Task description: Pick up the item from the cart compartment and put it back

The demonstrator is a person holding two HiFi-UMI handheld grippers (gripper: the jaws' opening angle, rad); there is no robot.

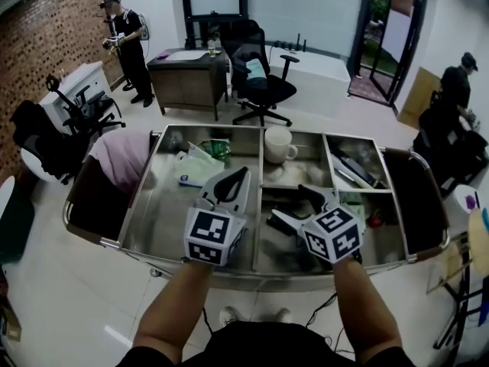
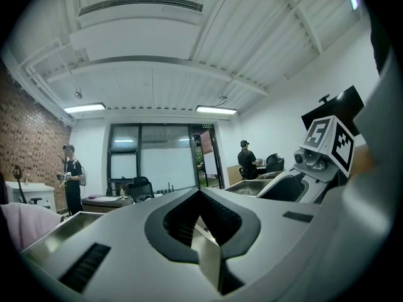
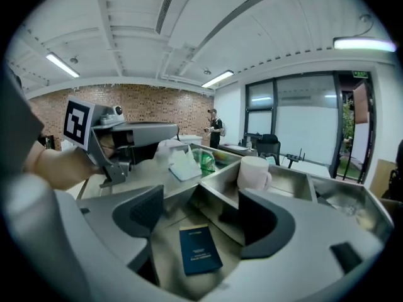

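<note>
A dark blue booklet [image 3: 200, 249] lies flat on the floor of the steel cart's [image 1: 252, 277] middle front compartment. My right gripper [image 3: 201, 204] hovers just above it, jaws open on either side, the pads clear of the cover. In the head view the right gripper [image 1: 293, 203] points left over that compartment. My left gripper [image 1: 243, 174] is beside it over the big left compartment, jaws shut with nothing between them; its tips [image 2: 200, 192] meet in the left gripper view.
A white mug [image 1: 279, 144] stands in the compartment behind the booklet. White and green packets [image 1: 200, 159] lie in the left compartment, assorted items [image 1: 350, 168] in the right ones. A pink cloth [image 1: 122, 159] drapes the cart's left end. Office chairs and people stand beyond.
</note>
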